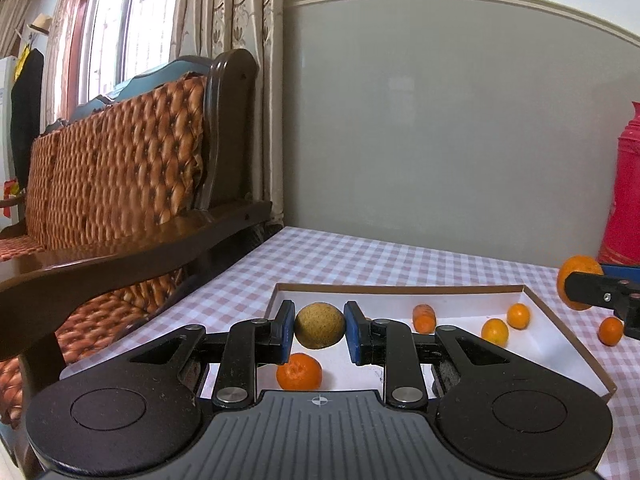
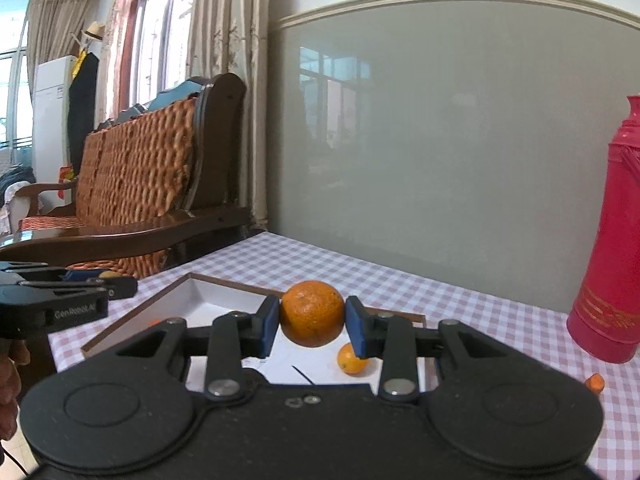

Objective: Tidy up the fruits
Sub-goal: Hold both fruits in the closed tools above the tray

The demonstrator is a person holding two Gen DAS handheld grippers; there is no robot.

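My left gripper (image 1: 319,330) is shut on a yellow-green round fruit (image 1: 320,325), held above the near left part of a shallow white box with a brown rim (image 1: 400,289). In the box lie an orange tangerine (image 1: 299,371), a carrot piece (image 1: 424,317) and two small kumquats (image 1: 495,332). My right gripper (image 2: 312,326) is shut on a large orange (image 2: 312,312) above the box's right side (image 2: 224,280); it also shows in the left wrist view (image 1: 580,286). A kumquat (image 2: 351,359) lies below it.
The table has a pink checked cloth (image 1: 360,256). A red thermos (image 2: 612,248) stands at the right. One kumquat (image 1: 611,330) lies on the cloth right of the box. A carrot piece (image 2: 595,383) lies near the thermos. A wooden sofa (image 1: 132,184) stands to the left.
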